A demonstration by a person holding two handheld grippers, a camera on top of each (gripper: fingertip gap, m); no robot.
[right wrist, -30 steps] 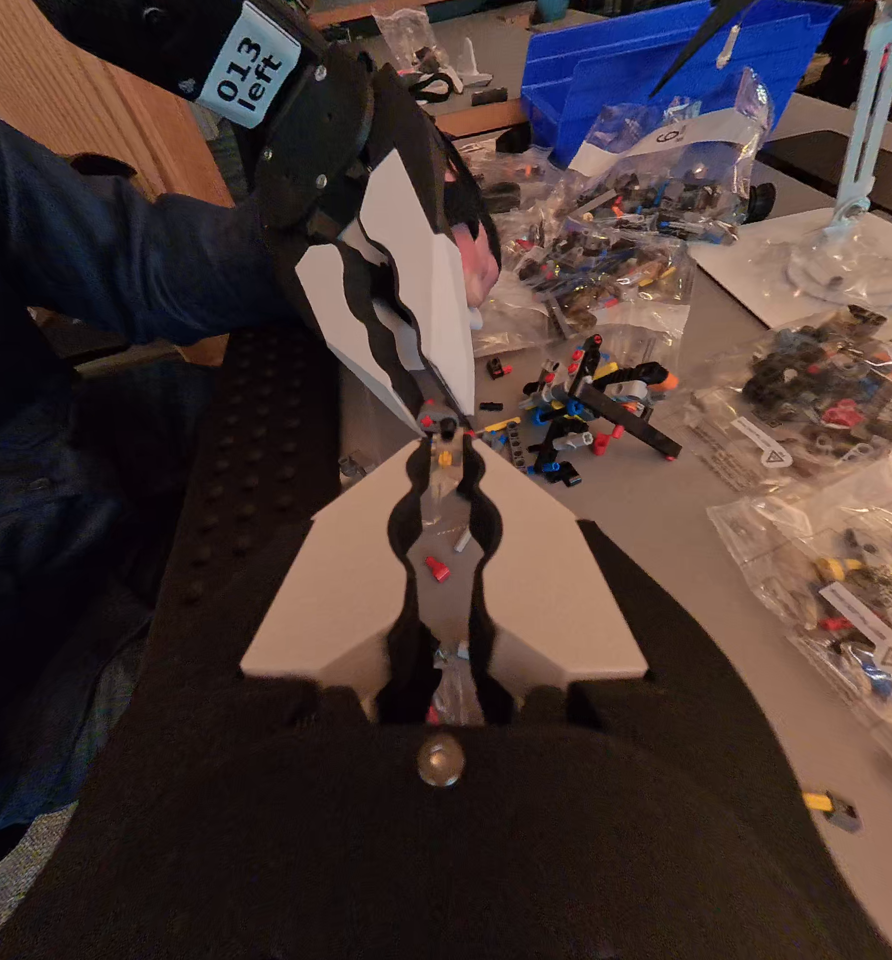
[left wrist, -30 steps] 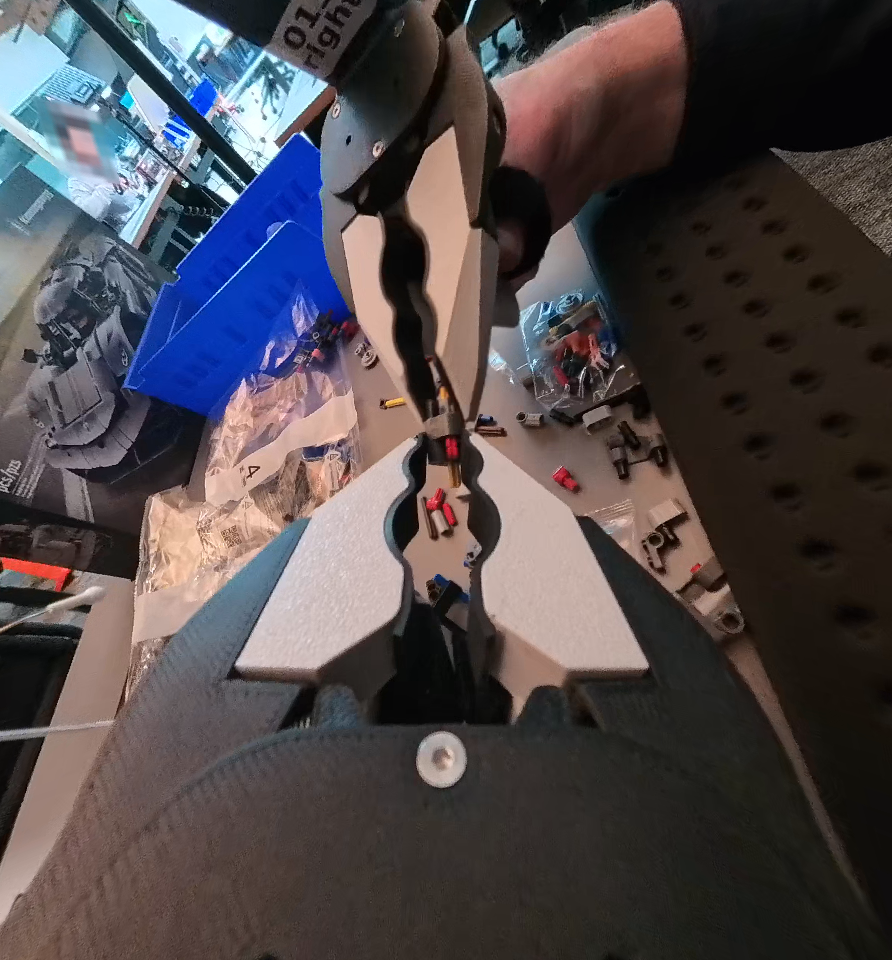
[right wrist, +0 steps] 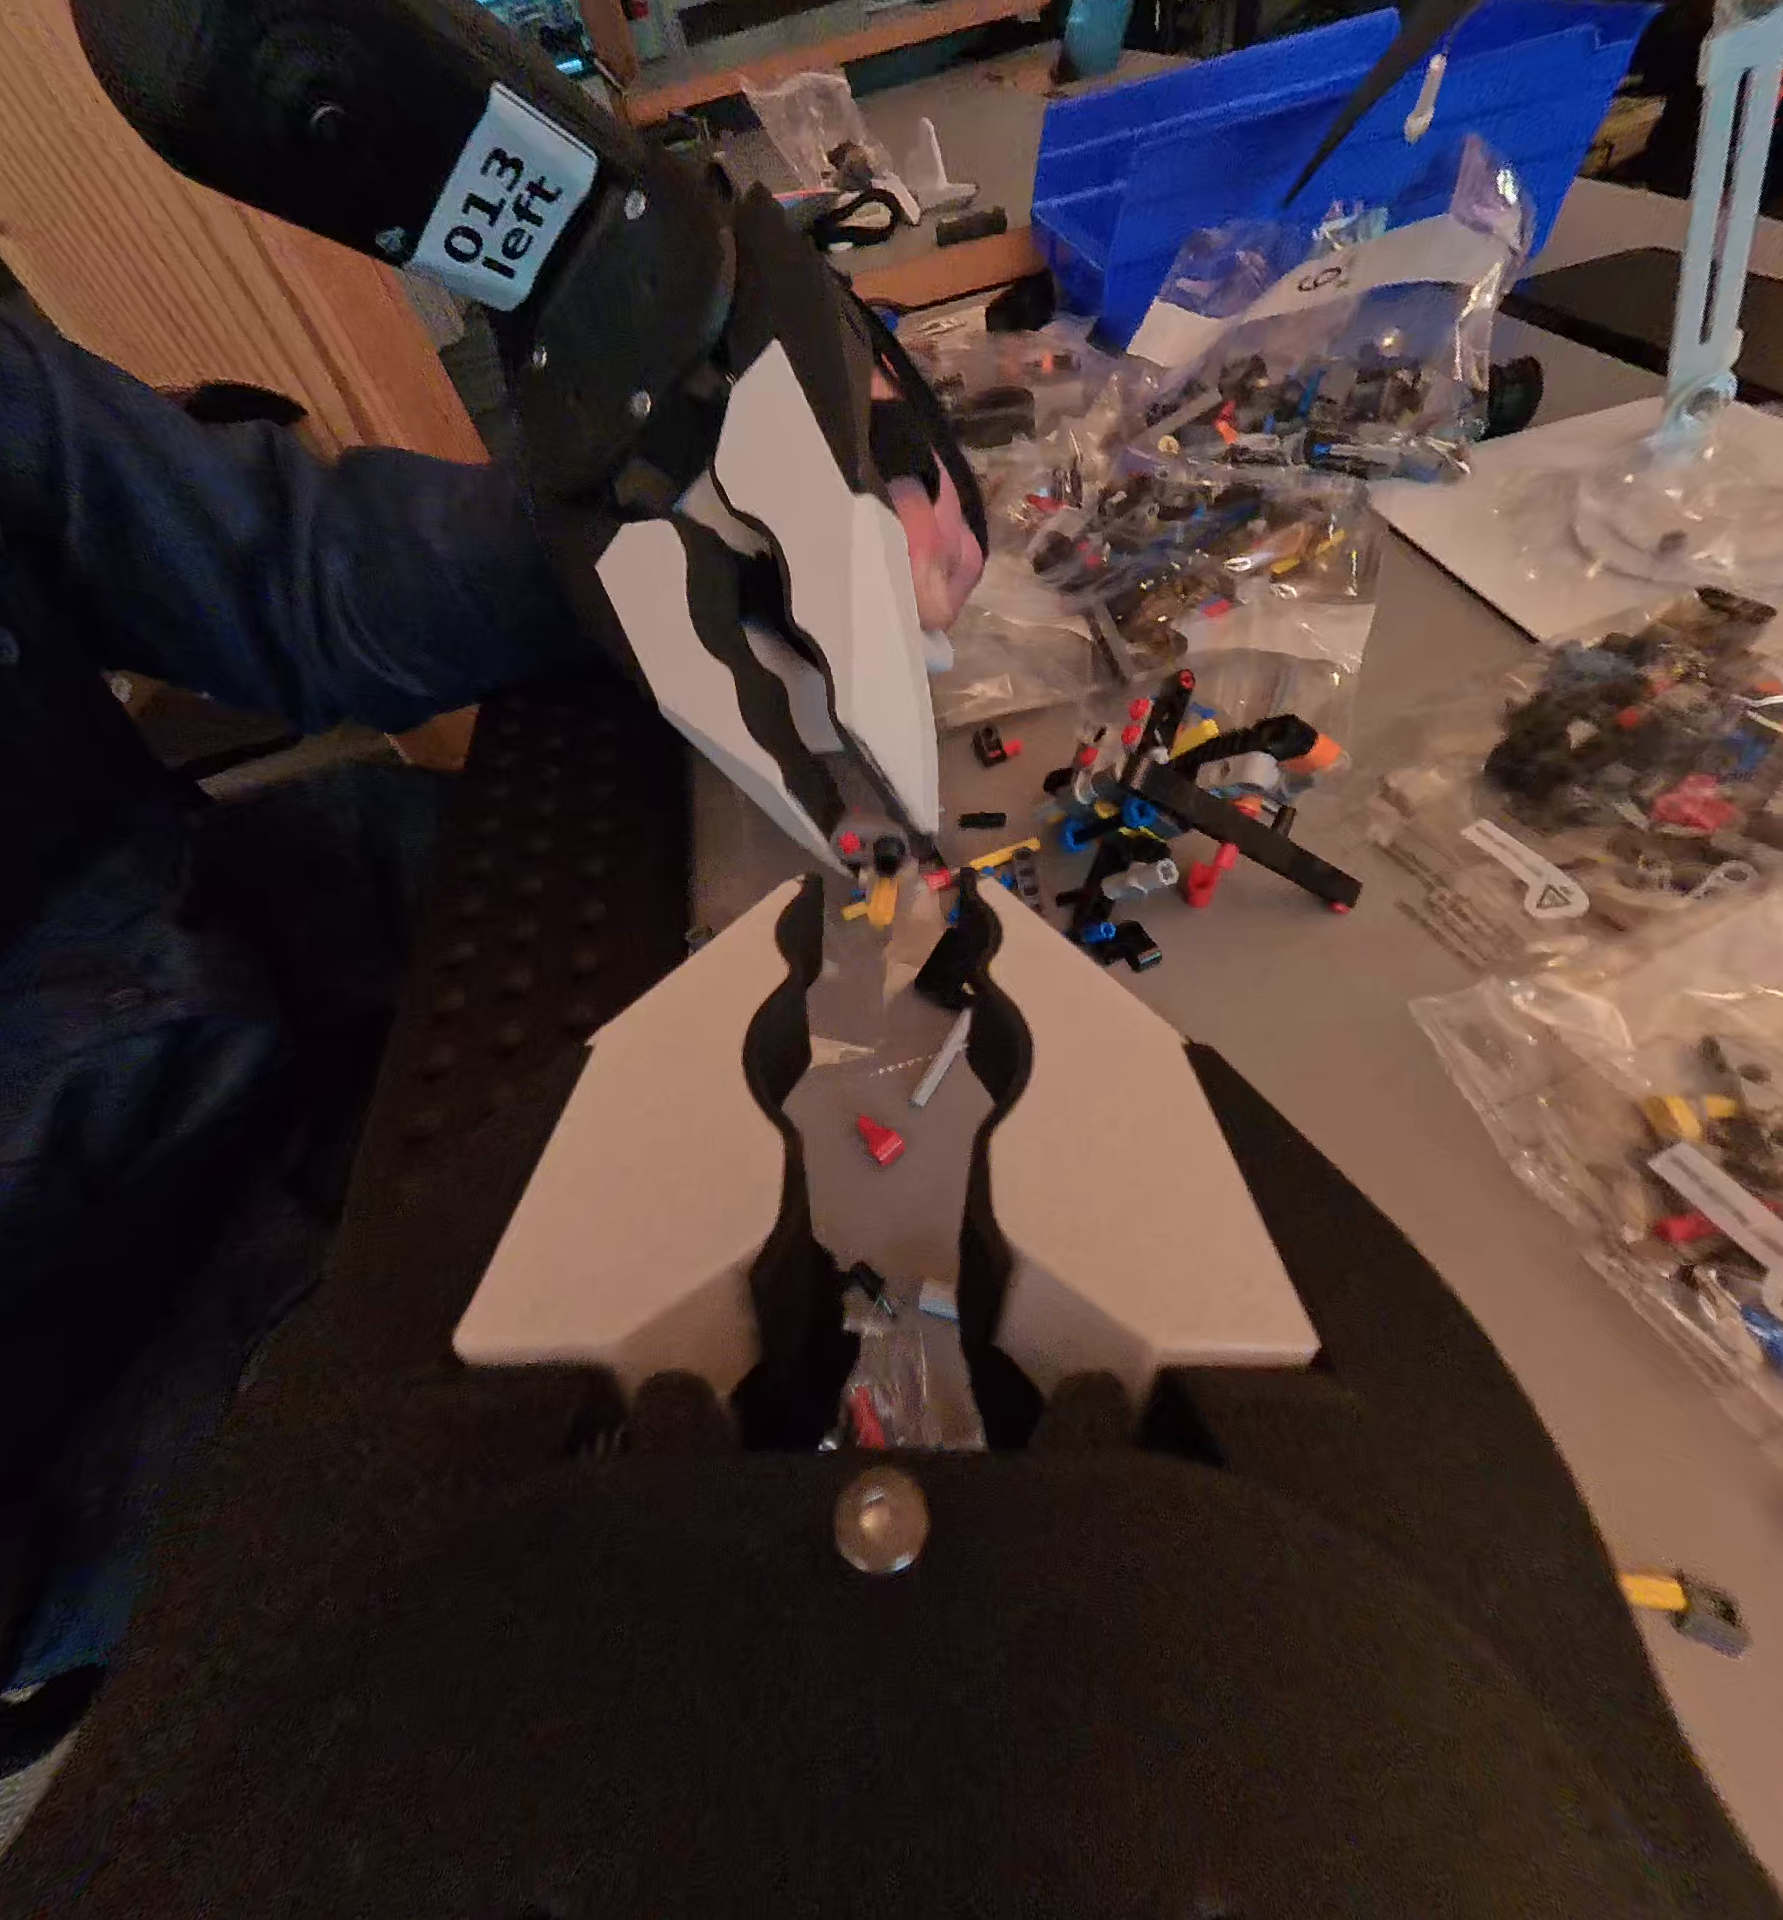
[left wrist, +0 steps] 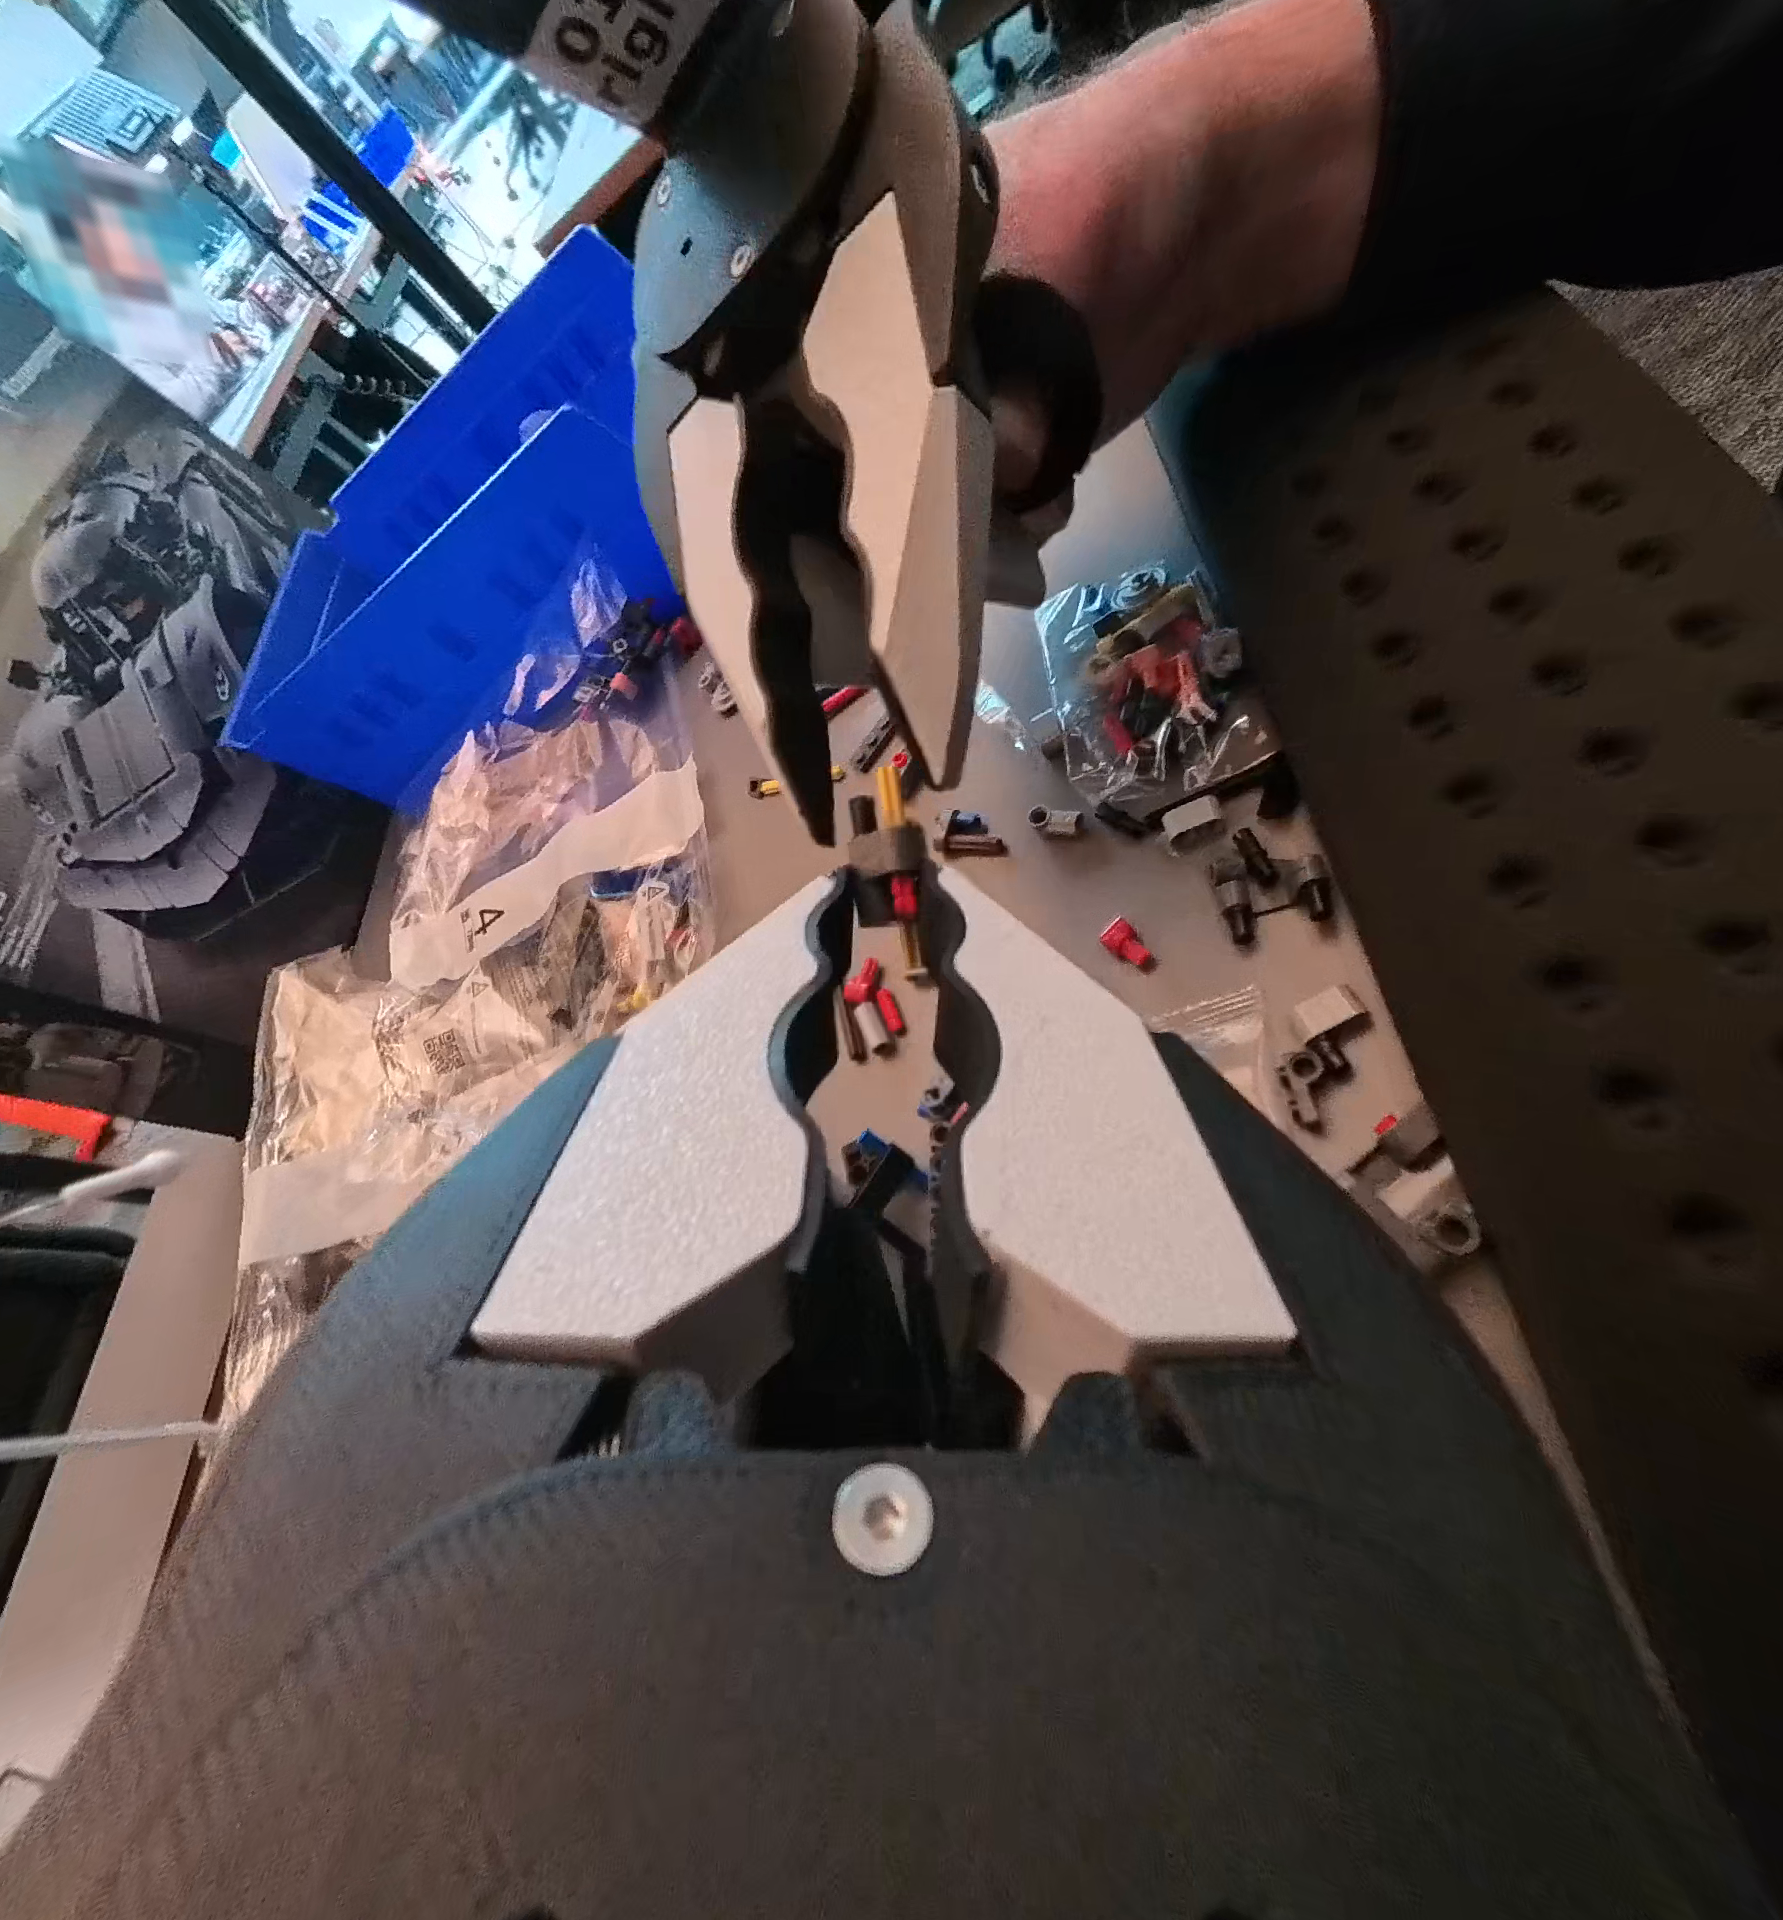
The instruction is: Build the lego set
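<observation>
The left gripper (left wrist: pixel 882 894) has its jaws closed on a small grey connector (left wrist: pixel 885 850), holding it clear above the surface (left wrist: pixel 1063 914) so that both ends of the yellow axle (left wrist: pixel 897 871) running through it stay reachable; a red pin (left wrist: pixel 903 896) sits in the connector's near face. Just beyond the connector, the right gripper (left wrist: pixel 871 821) hangs tip-down with its jaws parted and empty, one fingertip on each side of the axle's far end, which looks like a pose for pushing or pinching the axle rather than for carrying anything. Seen from the right wrist view, the same connector (right wrist: pixel 882 854) is pinched at the very tips of the left gripper (right wrist: pixel 892 847), probably so the jaws cover as little of the piece as possible. Below the connector, loose red and dark pins (left wrist: pixel 871 1006) lie scattered on the surface, likely kept close for quick picking. To the right of the connector in the right wrist view stands the partly built model (right wrist: pixel 1178 810), set aside while this sub-part is made. Farther back lie clear parts bags (right wrist: pixel 1271 447), and beyond them blue bins (right wrist: pixel 1230 125), well apart from the connector.
</observation>
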